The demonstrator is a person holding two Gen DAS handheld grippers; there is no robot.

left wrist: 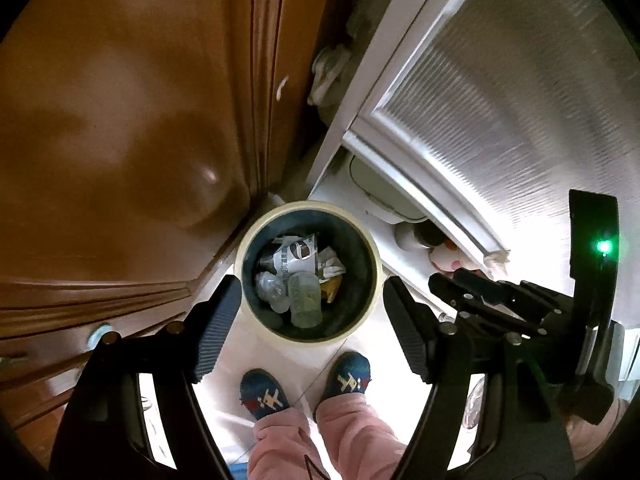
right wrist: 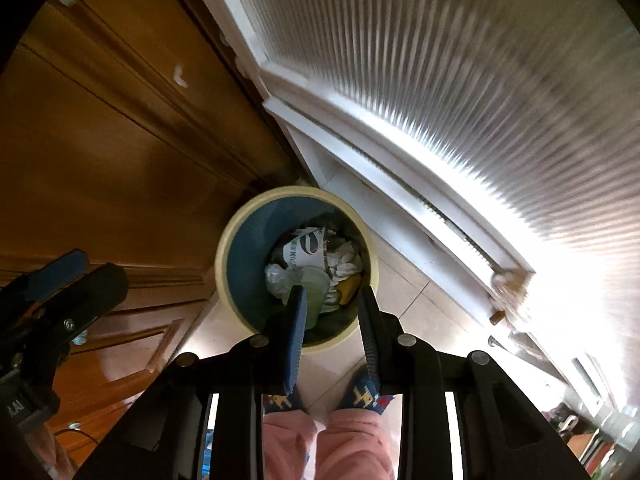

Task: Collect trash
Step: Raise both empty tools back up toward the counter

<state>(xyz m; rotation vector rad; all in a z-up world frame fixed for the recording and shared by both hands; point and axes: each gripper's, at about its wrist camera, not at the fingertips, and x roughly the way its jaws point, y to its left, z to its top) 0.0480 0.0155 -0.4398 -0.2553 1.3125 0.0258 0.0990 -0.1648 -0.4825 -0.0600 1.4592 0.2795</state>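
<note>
Pale floor tiles (left wrist: 288, 356) meet a wooden door (left wrist: 120, 120). Both the left gripper (left wrist: 312, 320) and right gripper (right wrist: 332, 316) hang spread and empty above one cream-rimmed bin (left wrist: 370, 304) holding crumpled paper (left wrist: 296, 258) and one clear bottle (left wrist: 306, 300).

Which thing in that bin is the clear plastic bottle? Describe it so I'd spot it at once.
Find the round cream-rimmed bin on the floor where the brown wooden door meets the white frame. The bottle lies nearest the person's feet, pale and see-through, unlike the printed white paper behind it.
</note>
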